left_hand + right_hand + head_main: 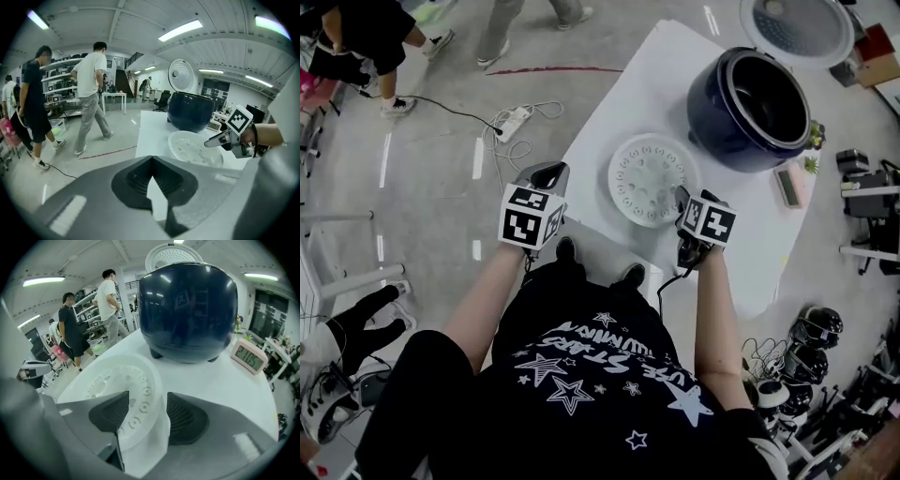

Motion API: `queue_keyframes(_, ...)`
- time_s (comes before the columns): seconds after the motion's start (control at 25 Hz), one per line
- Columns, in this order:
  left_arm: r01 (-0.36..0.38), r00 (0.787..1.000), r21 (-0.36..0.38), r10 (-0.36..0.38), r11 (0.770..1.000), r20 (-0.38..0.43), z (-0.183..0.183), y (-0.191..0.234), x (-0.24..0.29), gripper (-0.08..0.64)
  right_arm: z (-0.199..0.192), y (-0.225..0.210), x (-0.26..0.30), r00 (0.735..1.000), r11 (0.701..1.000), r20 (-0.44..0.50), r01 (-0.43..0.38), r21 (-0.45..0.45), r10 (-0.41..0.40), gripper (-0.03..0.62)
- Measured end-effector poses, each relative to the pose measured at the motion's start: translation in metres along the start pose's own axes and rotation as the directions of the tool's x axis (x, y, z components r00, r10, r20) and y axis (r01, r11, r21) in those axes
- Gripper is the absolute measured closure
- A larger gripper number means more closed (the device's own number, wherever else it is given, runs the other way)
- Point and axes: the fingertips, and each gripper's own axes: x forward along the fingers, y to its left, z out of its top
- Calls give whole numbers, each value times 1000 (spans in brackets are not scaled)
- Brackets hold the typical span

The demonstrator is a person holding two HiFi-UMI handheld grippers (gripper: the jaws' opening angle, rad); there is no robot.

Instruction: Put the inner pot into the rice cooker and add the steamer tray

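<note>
- My left hand-held gripper [151, 158] is pinched shut on nothing. I hold it just off the tabletop's near corner, where it is out of the way.
- My right hand-held gripper [147, 397] is open, its jaws astride the near rim of the tray [112, 376] but not yet pinching. The rim is the one thin edge I can take.
- The tray lies flat on the tabletop [220, 380], near the cooker [187, 310], so the carry should be short.
- The lid [797, 26] is thrown back, leaving the mouth free. The pot [766, 94] seems already seated inside, so I judge only the tray remains.
</note>
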Motion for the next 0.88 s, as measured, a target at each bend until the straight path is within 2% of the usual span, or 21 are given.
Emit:
queue_keyframes(0.4,57,998,8,-57,998,-5,1,-4,9,549,-12,-12,10,998,996,-28,54,65,-52,428)
queue_keyframes(0.52,65,998,8,-65,998,-2,1,-3,8,549,-12,-16,13,997,993,-31,80,91,-77,491)
queue_keyframes(0.72,77,997,13,-77,997,3,2,-3,7,549,-8,-15,8,998,983,-6,68,170,-68,517)
queue_keyframes(0.88,89,996,17,-89,996,20,7,-5,7,549,2,-10,-2,999,981,31,36,190,-43,531)
